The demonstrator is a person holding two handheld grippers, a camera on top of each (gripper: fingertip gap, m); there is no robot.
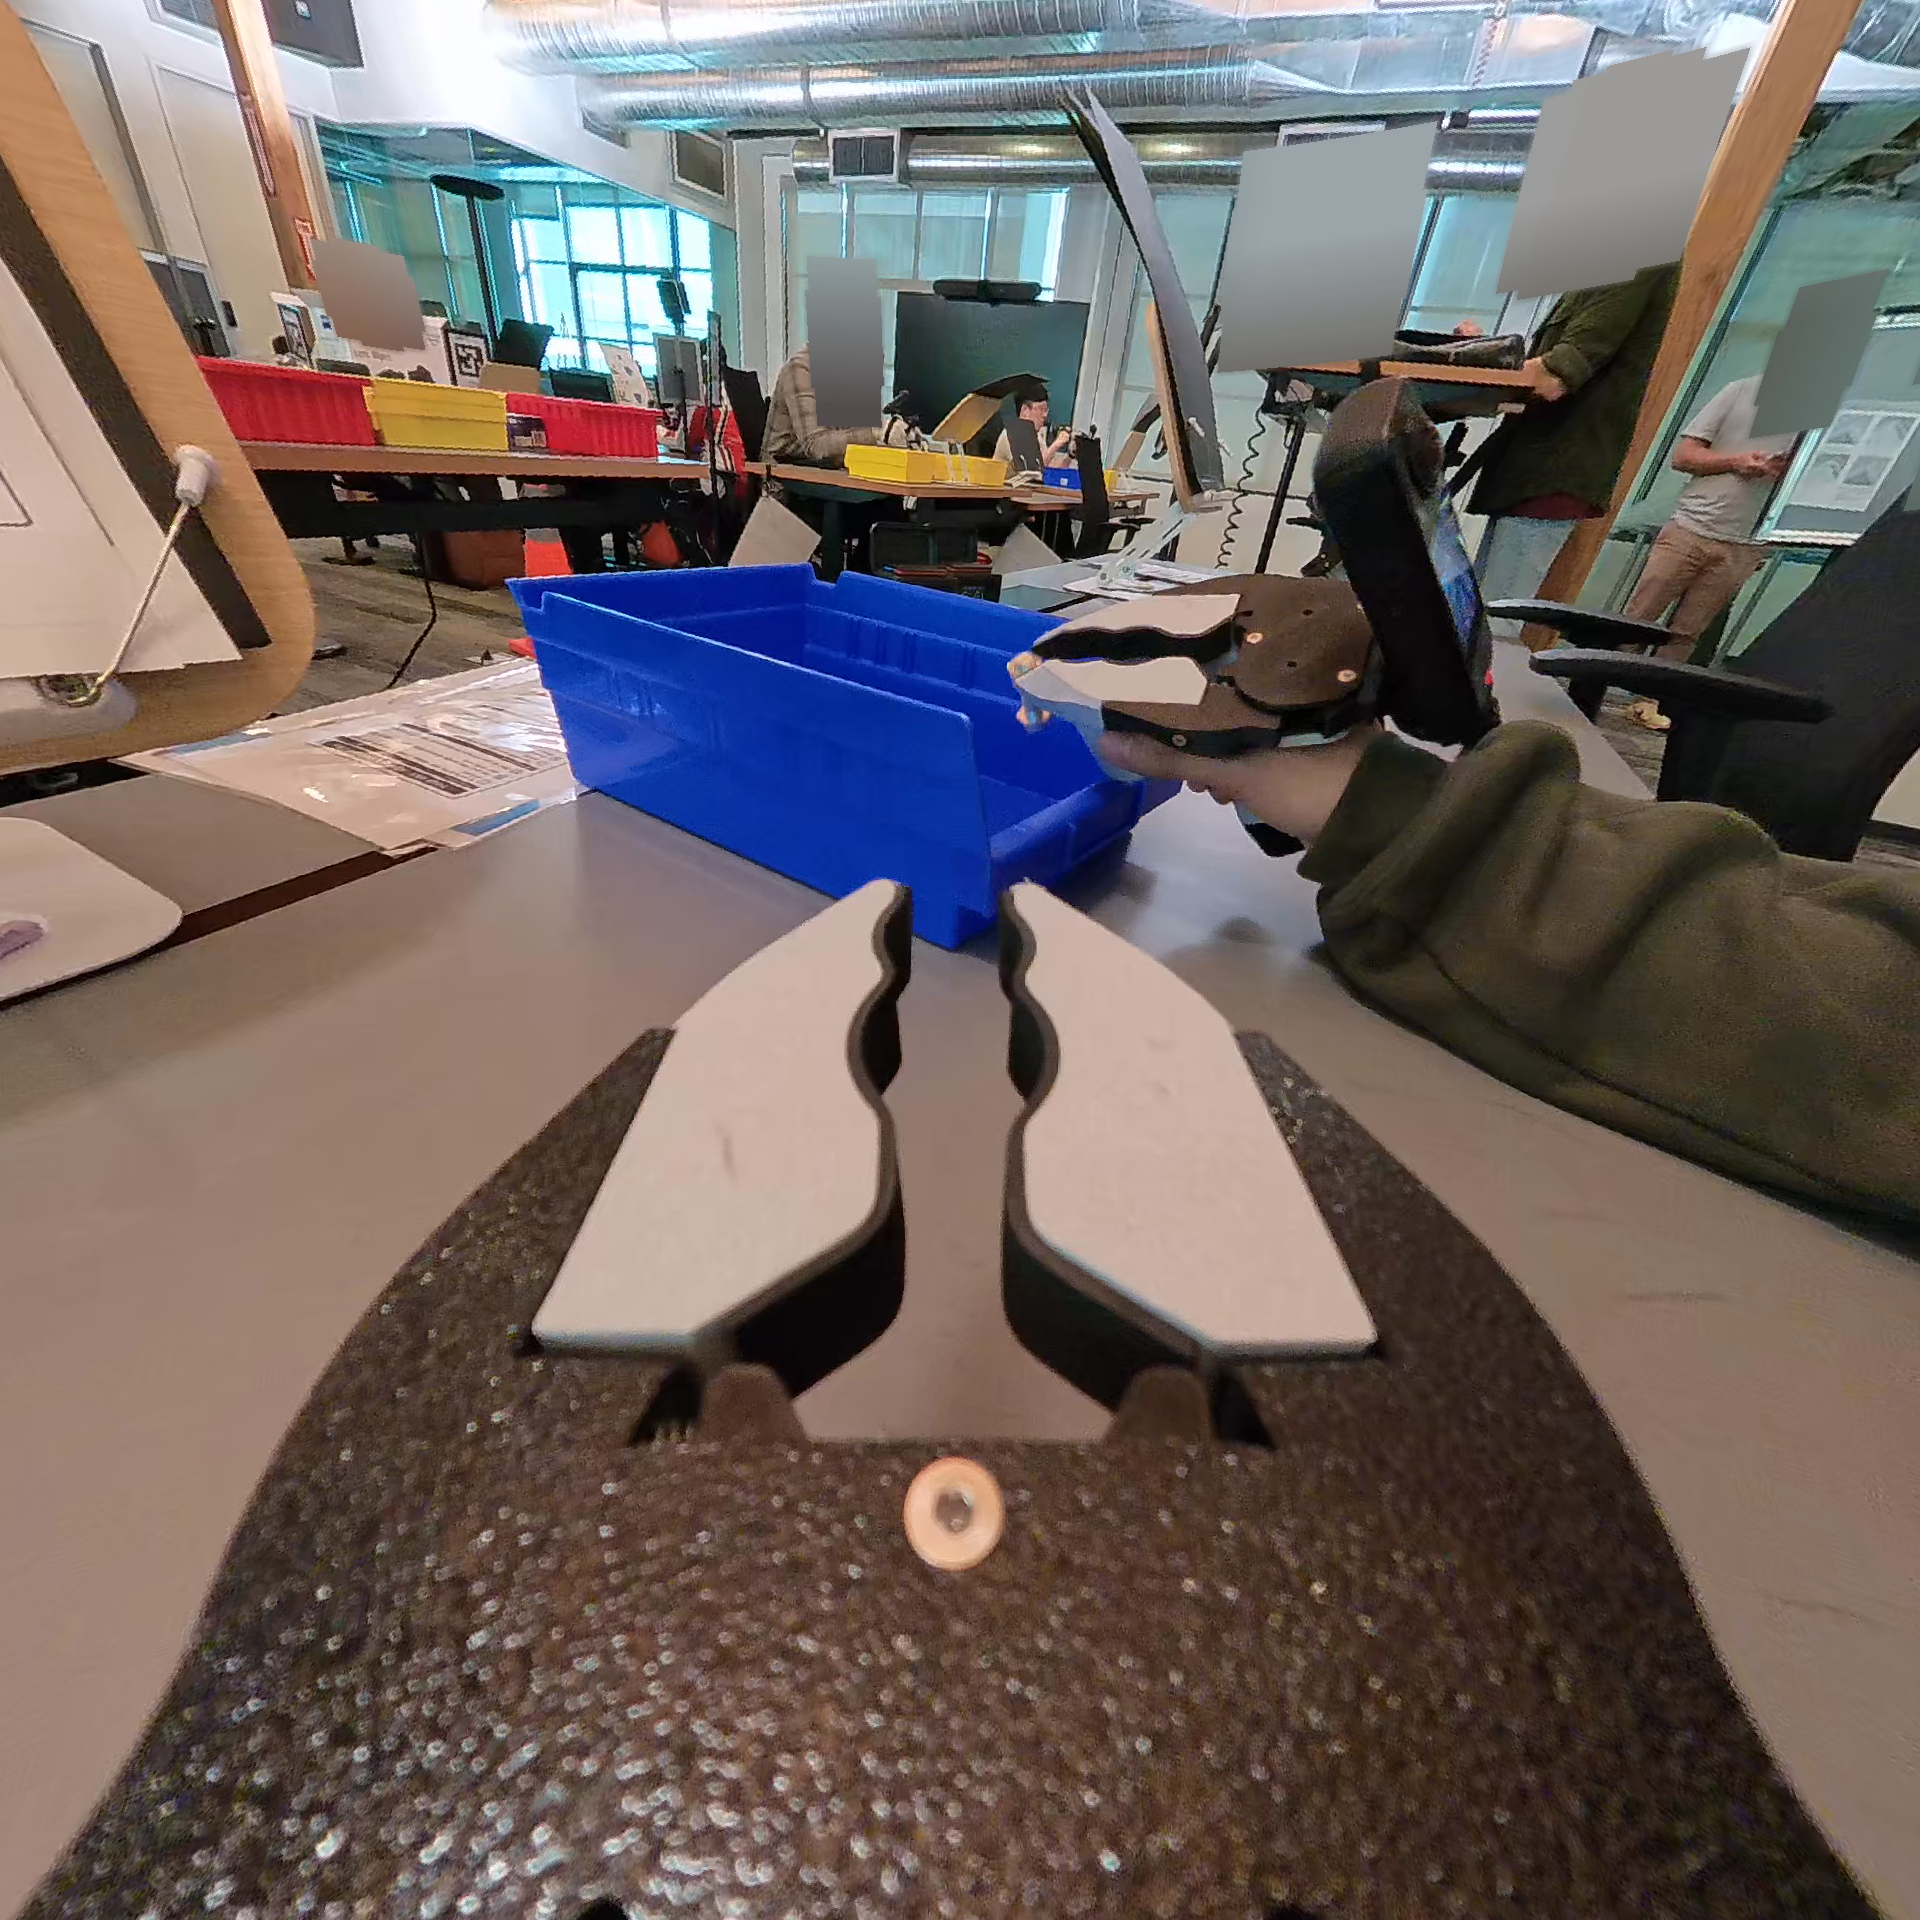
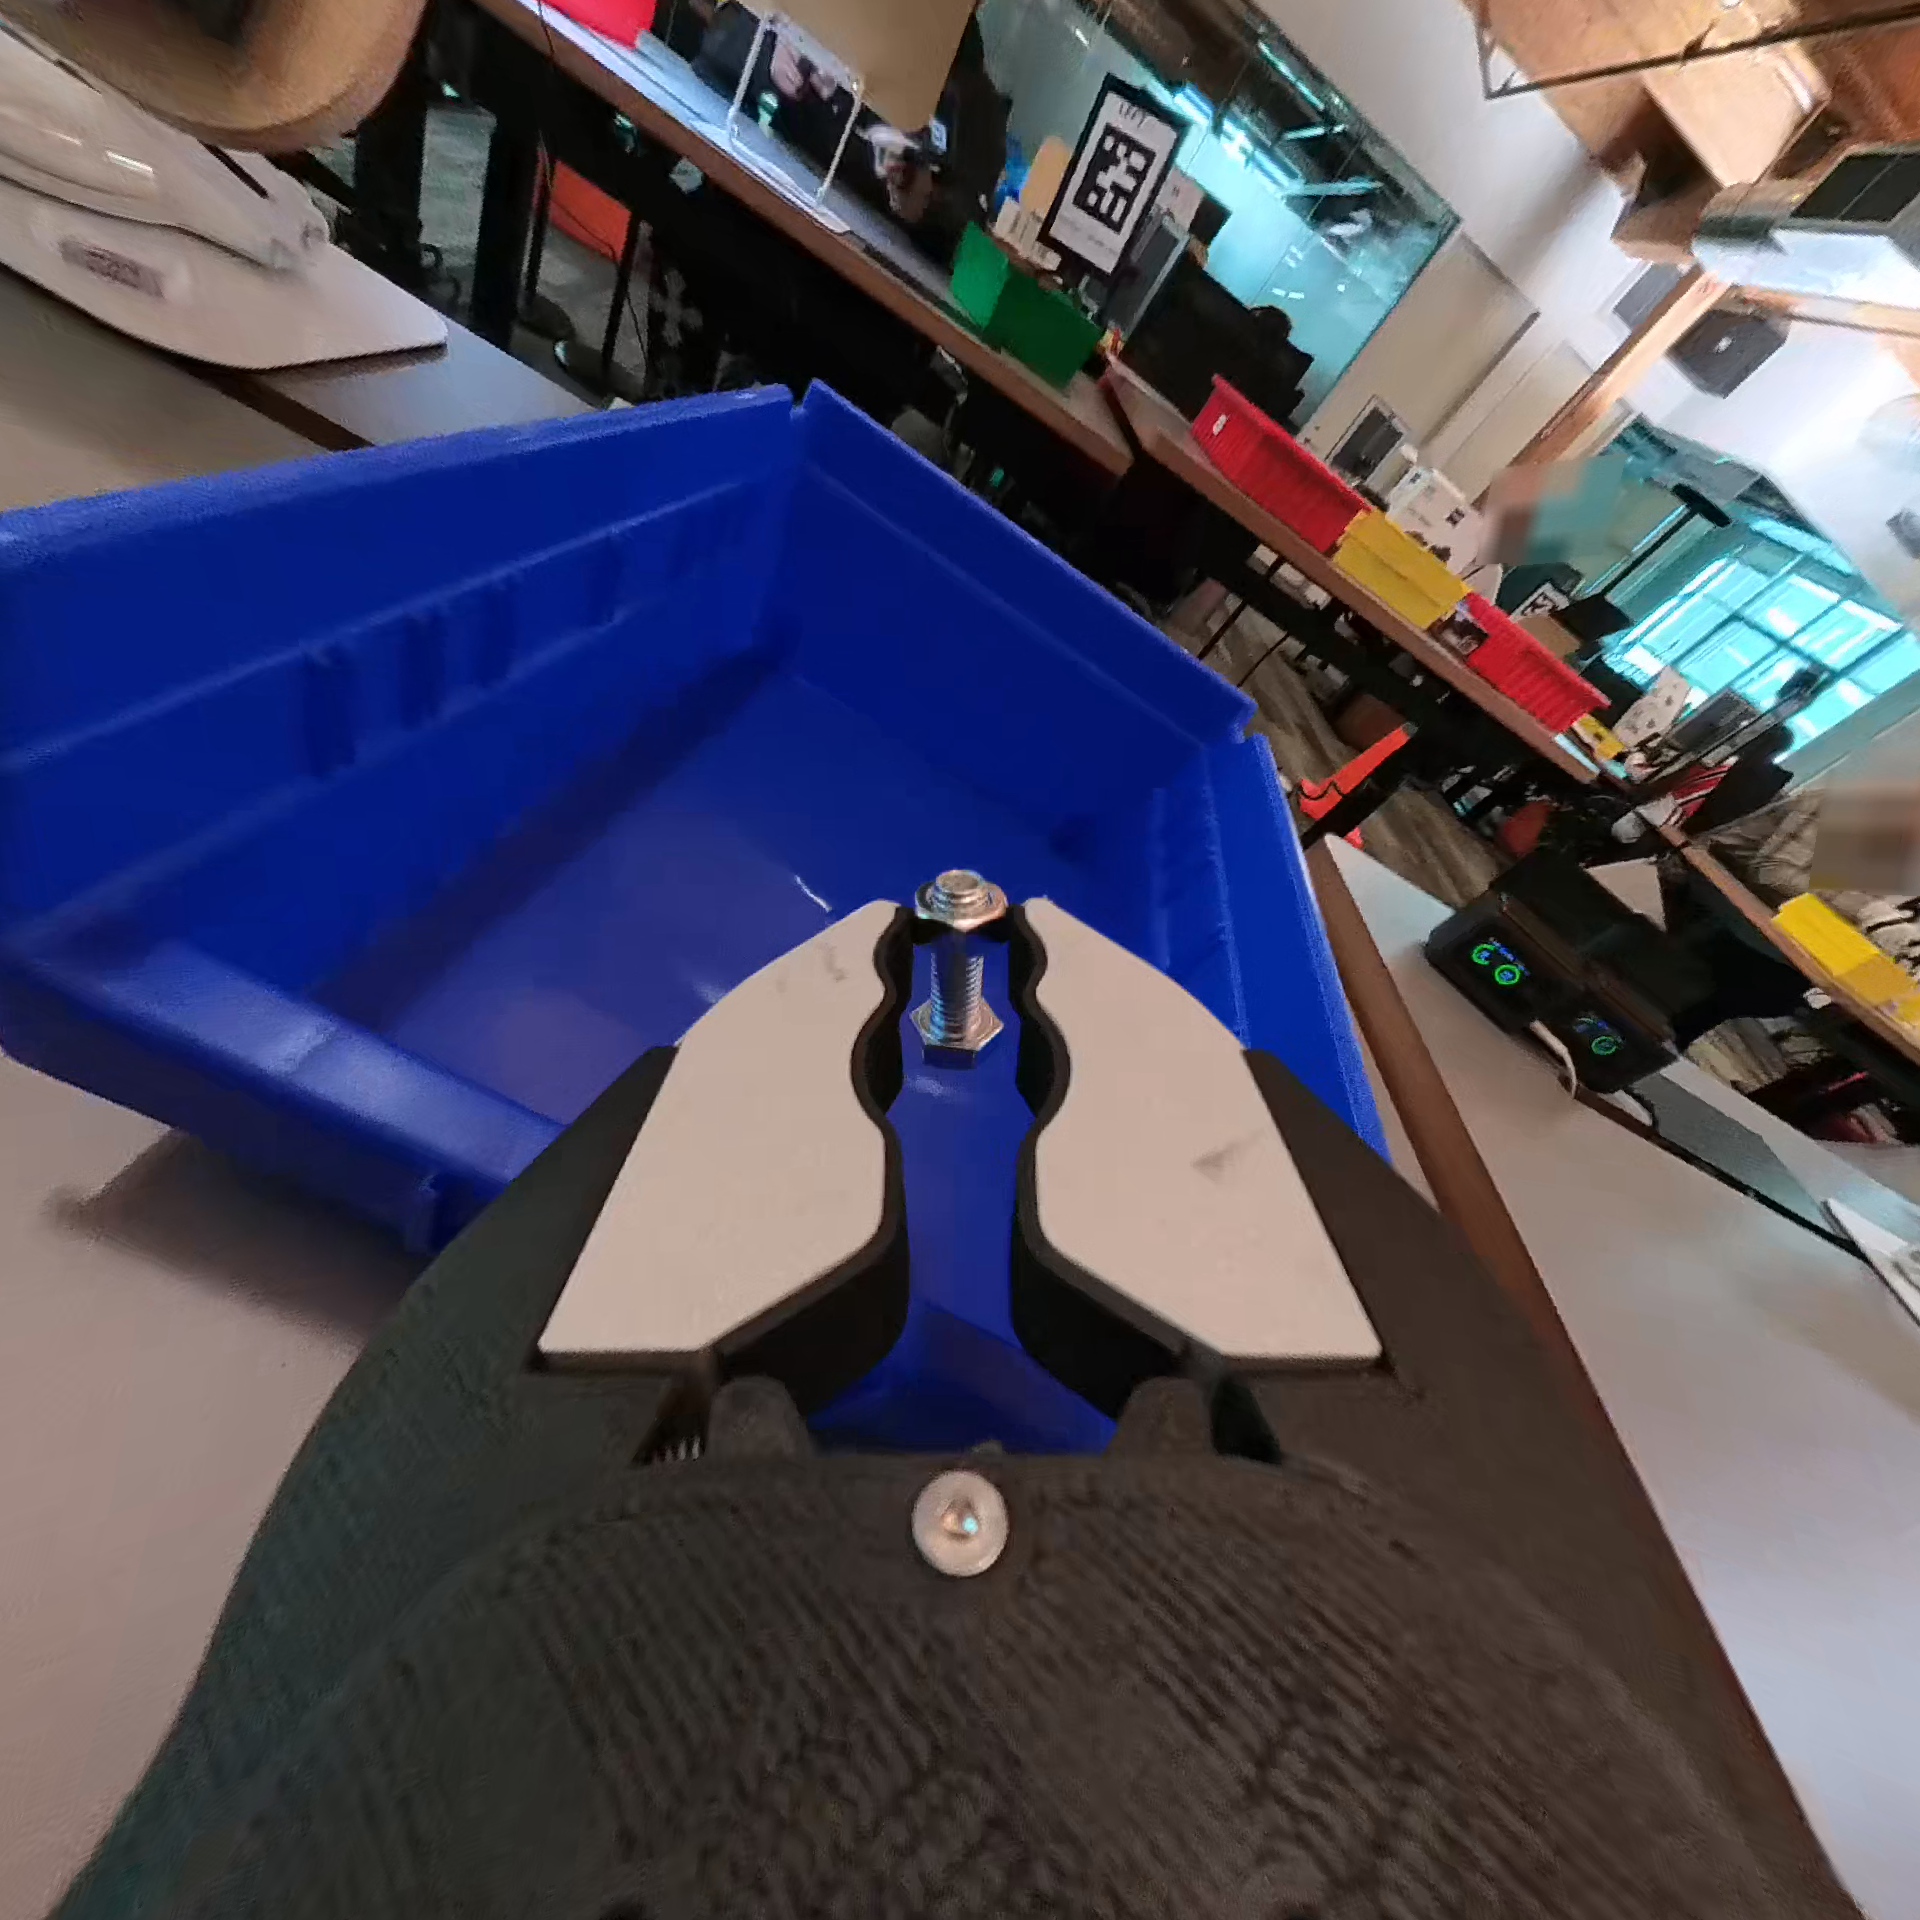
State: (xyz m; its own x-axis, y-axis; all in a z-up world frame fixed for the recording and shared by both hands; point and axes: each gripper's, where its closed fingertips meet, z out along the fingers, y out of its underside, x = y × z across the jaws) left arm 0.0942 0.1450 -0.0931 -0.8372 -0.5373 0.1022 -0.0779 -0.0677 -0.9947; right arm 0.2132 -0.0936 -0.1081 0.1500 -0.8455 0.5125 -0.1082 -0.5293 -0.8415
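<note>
I see a grey table (image 1: 312,1143) in an open workshop, a blue bin (image 2: 520,727) on it. My right gripper (image 2: 958,914) pinches a silver bolt (image 2: 956,977) above the bin's floor. My left gripper (image 1: 954,904) hovers slightly parted, empty, near the bin.

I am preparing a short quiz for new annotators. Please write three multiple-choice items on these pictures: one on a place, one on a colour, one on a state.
1. Where is the right gripper?
A. over the bin's inside
B. flat on the table
C. under the table

2. What colour is the bin?
A. green
B. blue
C. white

3. What is the state of the left gripper?
A. shut on a bolt
B. shut on paper
C. open, holding nothing

Key: 1 A, the bin's floor shows behind the held bolt; 2 B, blue walls in both views; 3 C, the grey table shows between its fingers.
</note>
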